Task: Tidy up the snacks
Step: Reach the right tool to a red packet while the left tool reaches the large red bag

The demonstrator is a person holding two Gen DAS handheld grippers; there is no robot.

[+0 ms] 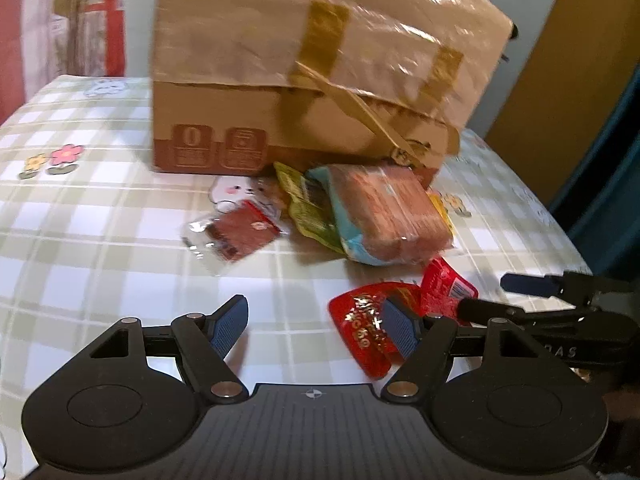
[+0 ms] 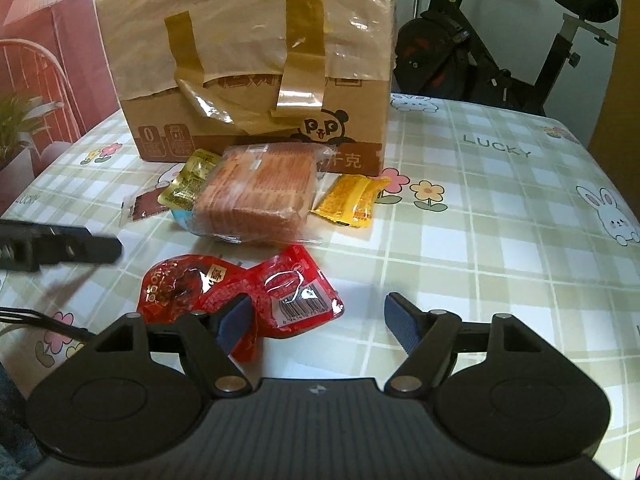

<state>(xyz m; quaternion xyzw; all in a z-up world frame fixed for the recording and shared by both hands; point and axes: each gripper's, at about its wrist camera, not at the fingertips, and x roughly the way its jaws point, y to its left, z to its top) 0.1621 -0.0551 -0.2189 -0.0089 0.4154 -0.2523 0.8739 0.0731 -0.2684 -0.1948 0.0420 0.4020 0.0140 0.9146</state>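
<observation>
A pile of snacks lies in front of a taped cardboard box (image 1: 304, 60) (image 2: 256, 60). A big clear pack of orange biscuits (image 1: 392, 216) (image 2: 260, 192) lies in the middle. Beside it are a green packet (image 1: 308, 208) (image 2: 190, 184), a dark red packet (image 1: 240, 232) (image 2: 144, 204) and a yellow packet (image 2: 352, 200). Two red packets (image 1: 360, 320) (image 2: 176, 284) (image 2: 292, 284) lie nearest. My left gripper (image 1: 316, 312) is open, its right finger over a red packet. My right gripper (image 2: 318, 312) (image 1: 484, 294) is open, its left finger over the other red packet's edge.
The table (image 2: 500, 208) wears a green checked cloth with flowers and rabbits. An exercise bike (image 2: 520, 40) stands behind its far right edge. A black finger (image 2: 80, 246) of my left gripper reaches in from the left of the right wrist view.
</observation>
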